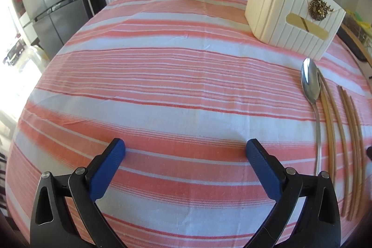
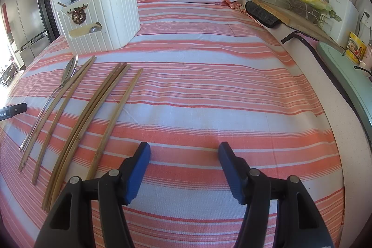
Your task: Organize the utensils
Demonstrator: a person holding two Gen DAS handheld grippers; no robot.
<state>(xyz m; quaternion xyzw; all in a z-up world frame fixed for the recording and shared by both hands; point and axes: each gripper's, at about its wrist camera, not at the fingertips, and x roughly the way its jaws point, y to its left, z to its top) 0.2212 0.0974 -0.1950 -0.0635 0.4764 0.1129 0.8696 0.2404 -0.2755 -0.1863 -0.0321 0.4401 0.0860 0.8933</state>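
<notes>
Starting at your left, your left gripper (image 1: 186, 152) hangs over the striped cloth (image 1: 162, 76) with its jaws spread wide and nothing between them.

Next come the loose utensils, all lying flat on the cloth toward the near-left part of the counter as the right wrist view shows it. The metal spoon (image 2: 67, 76) is farthest left, its bowl pointing at the holder. Just beside it lie two wooden chopsticks (image 2: 69, 94). A tight bundle of three or so follows (image 2: 93, 108), then a single chopstick (image 2: 121, 106) a little apart. None of these is in a gripper.

Behind them, near the far-left corner of the cloth, stands the white ribbed utensil holder (image 2: 109, 20). A wooden stick pokes out of its top in the left wrist view, and its front pocket seems to hold something round, though you cannot tell what. So I judge a small part is done, and the spoon and every loose chopstick are left.

Farthest right, your right gripper (image 2: 184, 152) is also parted and empty above bare cloth.
</notes>
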